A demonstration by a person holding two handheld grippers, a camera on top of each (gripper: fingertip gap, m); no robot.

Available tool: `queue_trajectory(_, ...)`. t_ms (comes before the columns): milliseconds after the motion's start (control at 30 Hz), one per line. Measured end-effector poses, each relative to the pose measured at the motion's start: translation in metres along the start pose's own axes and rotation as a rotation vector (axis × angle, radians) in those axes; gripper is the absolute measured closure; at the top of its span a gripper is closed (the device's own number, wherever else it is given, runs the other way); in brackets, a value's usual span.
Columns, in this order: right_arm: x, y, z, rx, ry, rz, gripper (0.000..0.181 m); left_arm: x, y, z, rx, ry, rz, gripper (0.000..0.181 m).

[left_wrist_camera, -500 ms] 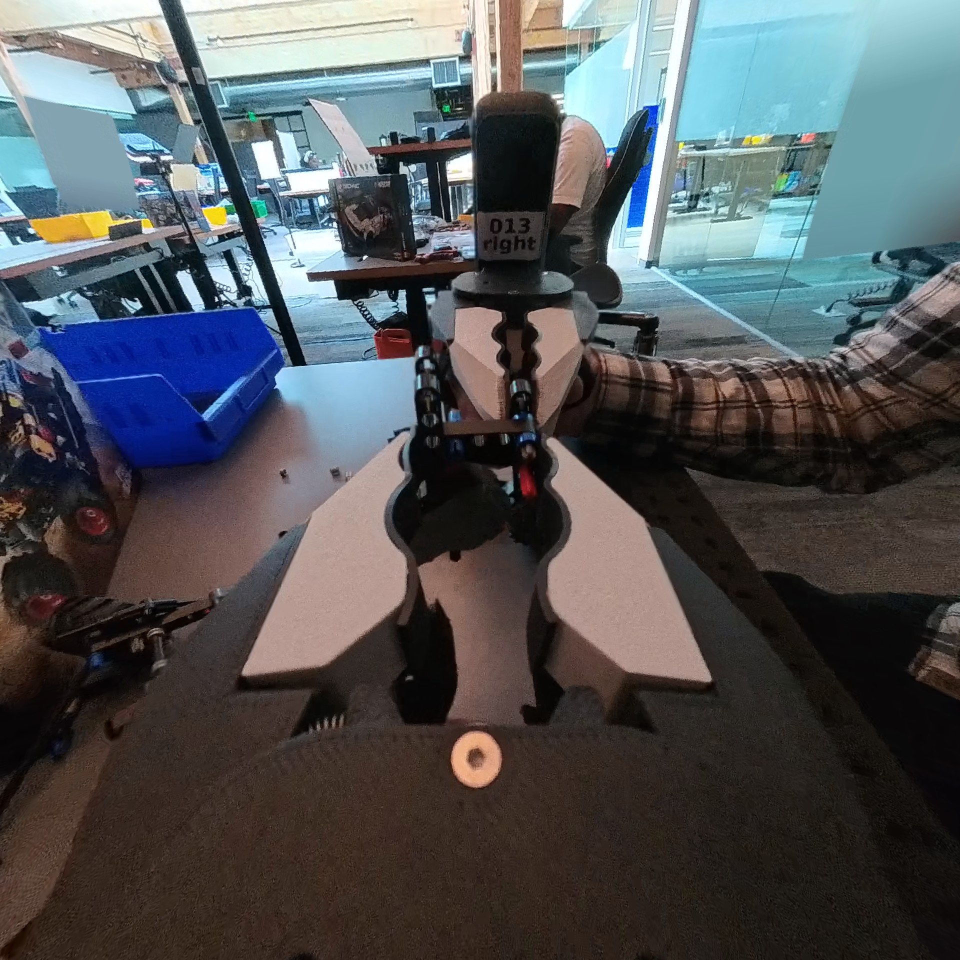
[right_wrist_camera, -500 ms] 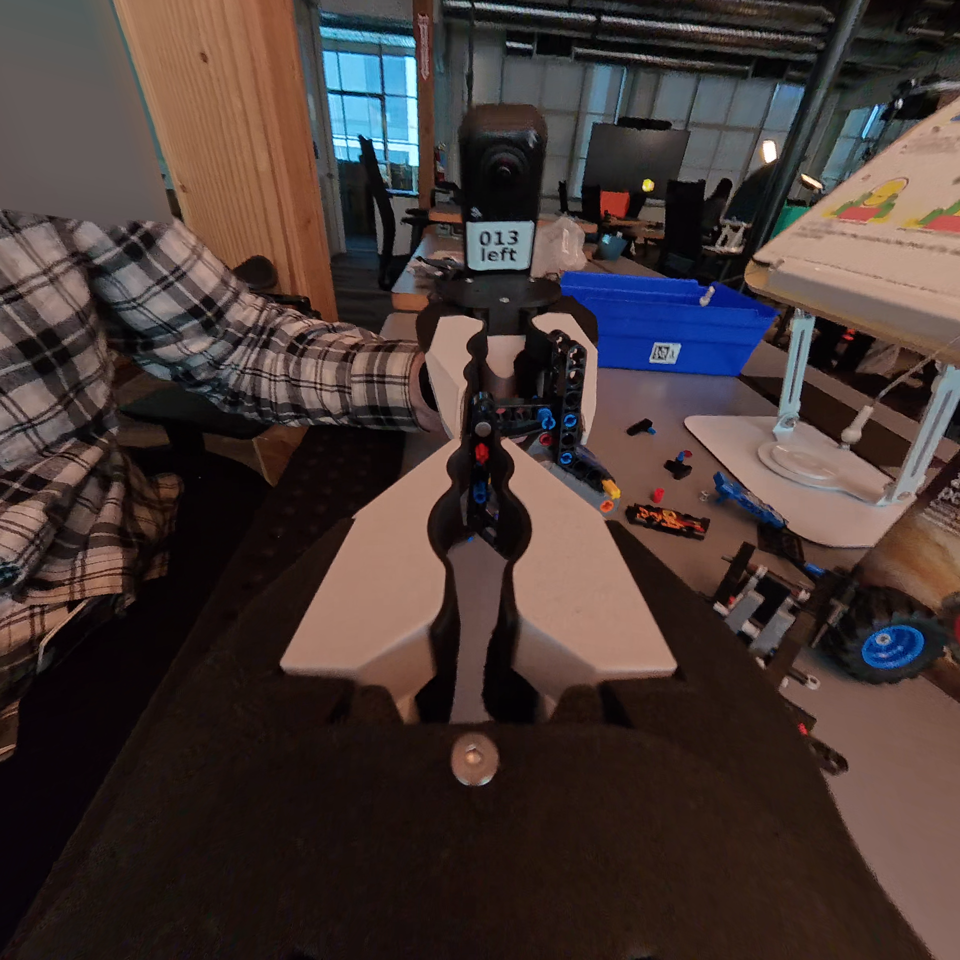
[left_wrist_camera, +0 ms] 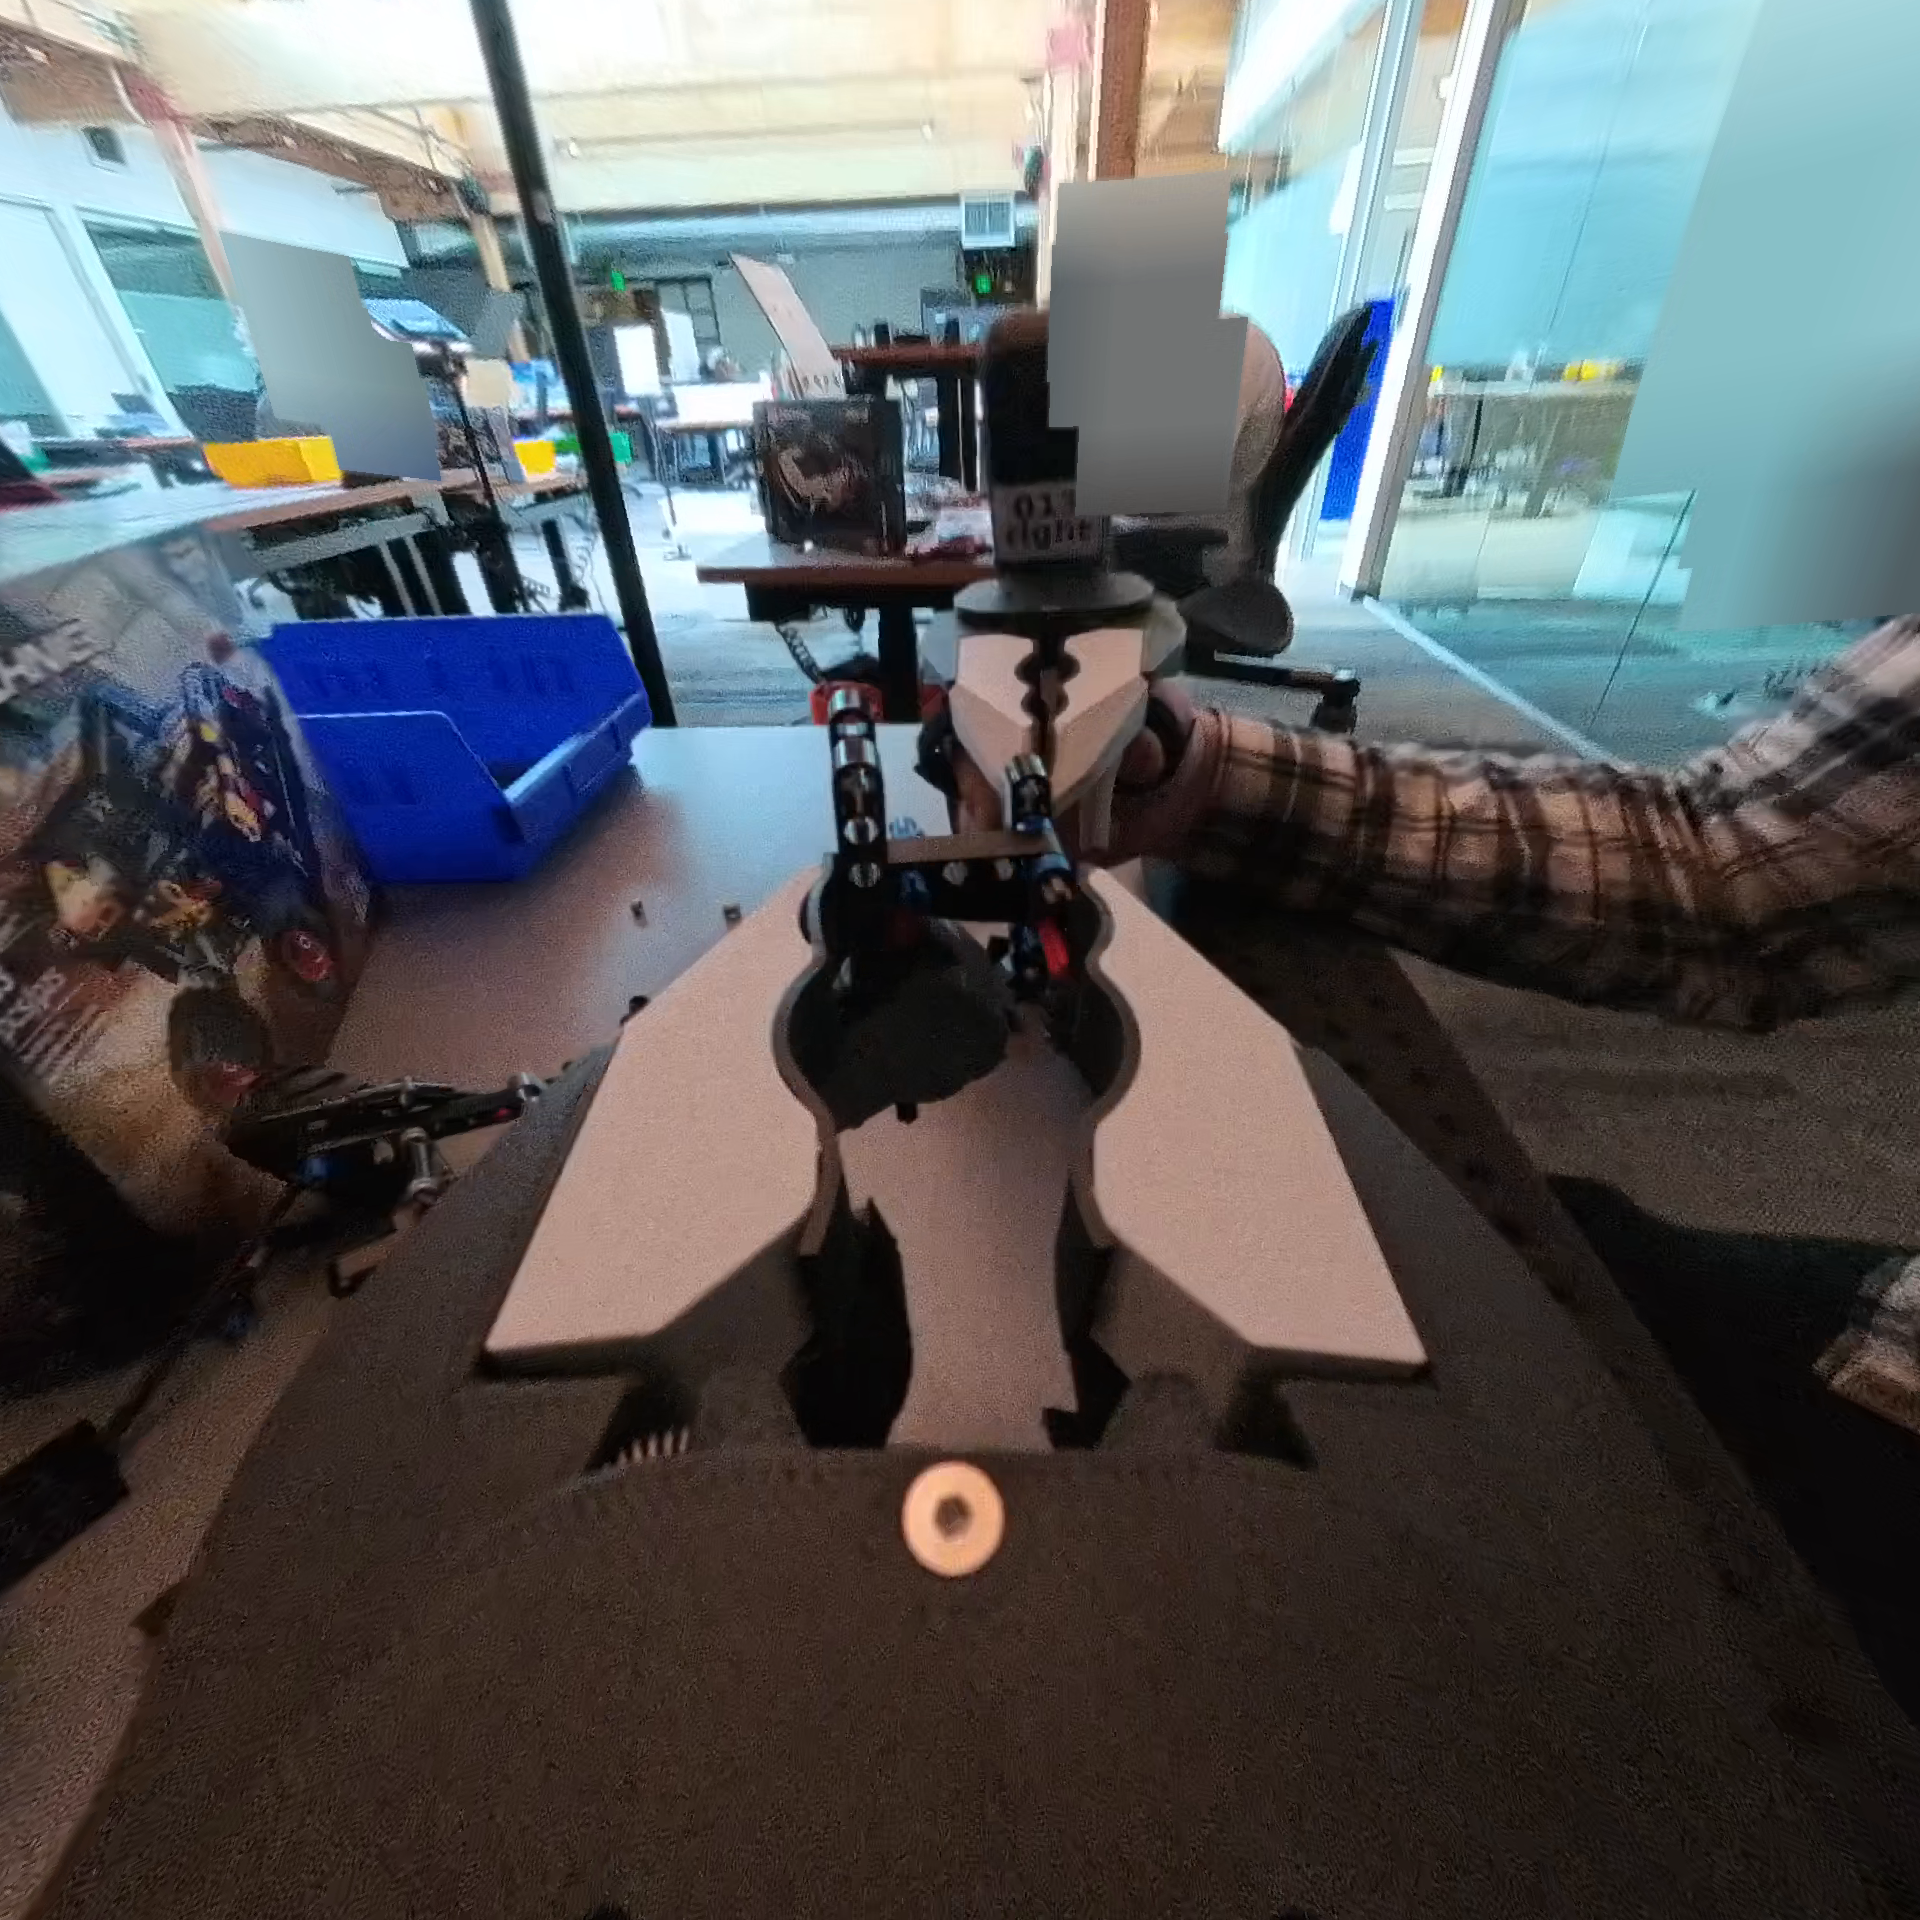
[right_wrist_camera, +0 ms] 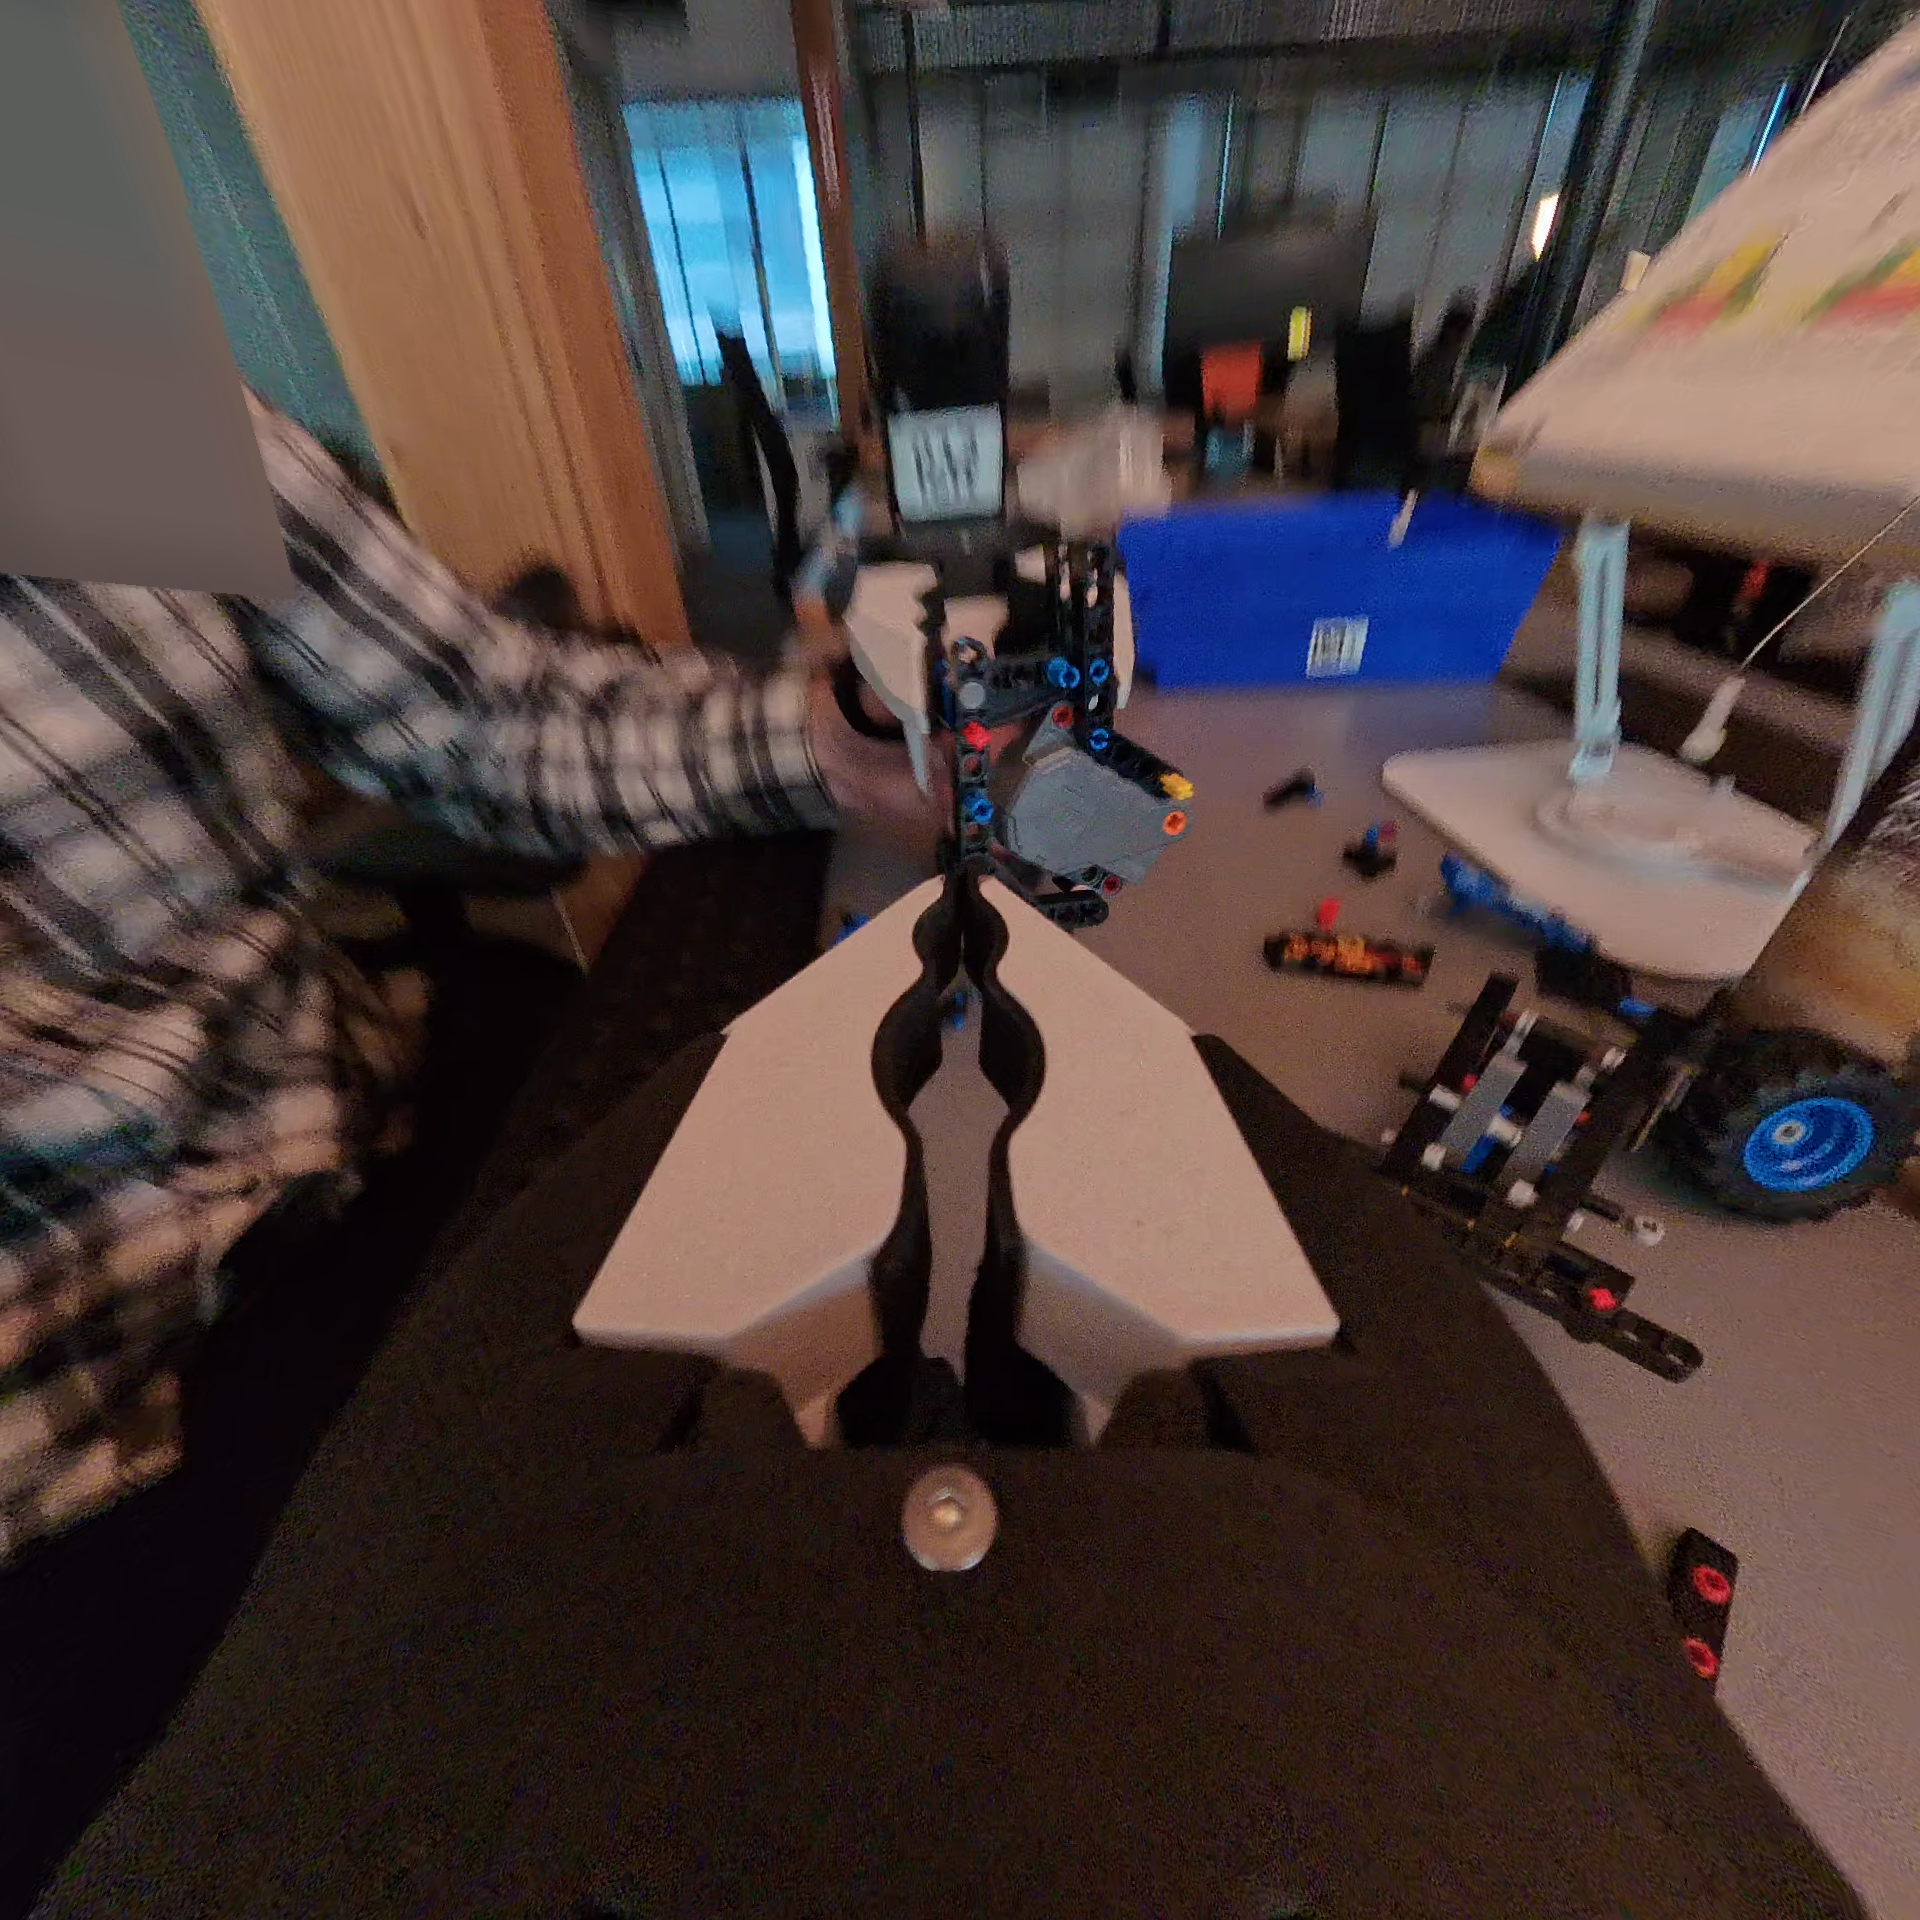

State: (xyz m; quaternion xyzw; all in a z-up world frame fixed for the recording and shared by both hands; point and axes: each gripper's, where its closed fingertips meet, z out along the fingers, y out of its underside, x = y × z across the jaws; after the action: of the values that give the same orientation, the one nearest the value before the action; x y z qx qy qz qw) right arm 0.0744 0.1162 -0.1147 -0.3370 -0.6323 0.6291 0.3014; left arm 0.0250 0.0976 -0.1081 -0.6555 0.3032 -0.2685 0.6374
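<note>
Two grips on one black brick frame (left_wrist_camera: 966,847) above the worktop (left_wrist_camera: 582,935) — left tongs (left_wrist_camera: 956,925) clamp its wide end, right tongs (right_wrist_camera: 961,904), nearly together, pinch a thin beam.

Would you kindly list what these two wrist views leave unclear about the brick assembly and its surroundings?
- Right wrist view: motion blur smears the black beam-and-pin assembly with grey motor block and the left gripper behind it.
- Left wrist view: the left gripper's white fingers hide the assembly's underside.
- Left wrist view: two tiny dark bits on the grey table are too small to identify.
</note>
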Motion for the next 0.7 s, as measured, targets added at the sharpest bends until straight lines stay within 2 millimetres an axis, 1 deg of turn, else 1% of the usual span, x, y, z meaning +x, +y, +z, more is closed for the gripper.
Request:
queue_trajectory(33,0.000,0.010,0.013,-0.069,0.017,-0.030,0.181,0.002,0.002,0.004,-0.023,0.000,0.042,0.141)
queue_trajectory(67,0.000,0.008,0.018,-0.065,0.033,-0.054,0.181,0.000,-0.002,0.001,0.011,0.007,0.027,0.141)
queue_trajectory(100,0.000,0.002,0.020,-0.021,0.032,-0.043,0.176,-0.001,-0.006,-0.002,0.058,0.054,-0.044,0.141)
queue_trajectory(133,-0.001,-0.003,0.021,0.006,0.019,-0.031,0.172,0.000,-0.006,-0.003,0.068,0.070,-0.068,0.141)
queue_trajectory(200,-0.006,-0.006,0.029,0.004,0.017,-0.047,0.166,0.006,0.001,0.004,0.029,0.064,0.010,0.141)
queue_trajectory(233,-0.009,-0.004,0.035,-0.008,0.018,-0.052,0.164,0.006,-0.001,0.007,0.041,0.059,-0.003,0.141)
queue_trajectory(267,-0.008,-0.002,0.039,-0.019,0.051,-0.062,0.163,0.004,-0.003,0.006,0.052,0.044,0.000,0.141)
queue_trajectory(333,0.005,0.001,0.041,-0.047,0.164,-0.098,0.169,0.001,-0.007,0.005,0.065,0.012,0.023,0.141)
queue_trajectory(367,0.004,0.003,0.043,-0.059,0.172,-0.102,0.170,0.002,-0.006,0.006,0.068,0.016,0.013,0.141)
queue_trajectory(400,0.005,0.006,0.047,-0.079,0.187,-0.102,0.168,0.002,-0.004,0.008,0.060,0.013,0.010,0.140)
queue_trajectory(467,0.013,0.010,0.050,-0.117,0.271,-0.134,0.167,-0.005,-0.002,0.009,0.054,-0.034,0.026,0.141)
queue_trajectory(533,0.017,0.004,0.050,-0.104,0.359,-0.184,0.165,-0.010,-0.007,0.006,0.081,-0.072,0.020,0.141)
queue_trajectory(600,0.025,0.002,0.049,-0.120,0.452,-0.213,0.163,-0.015,-0.010,0.005,0.082,-0.134,0.055,0.141)
queue_trajectory(700,0.031,-0.002,0.048,-0.128,0.506,-0.208,0.162,-0.020,-0.013,0.005,0.102,-0.190,0.064,0.141)
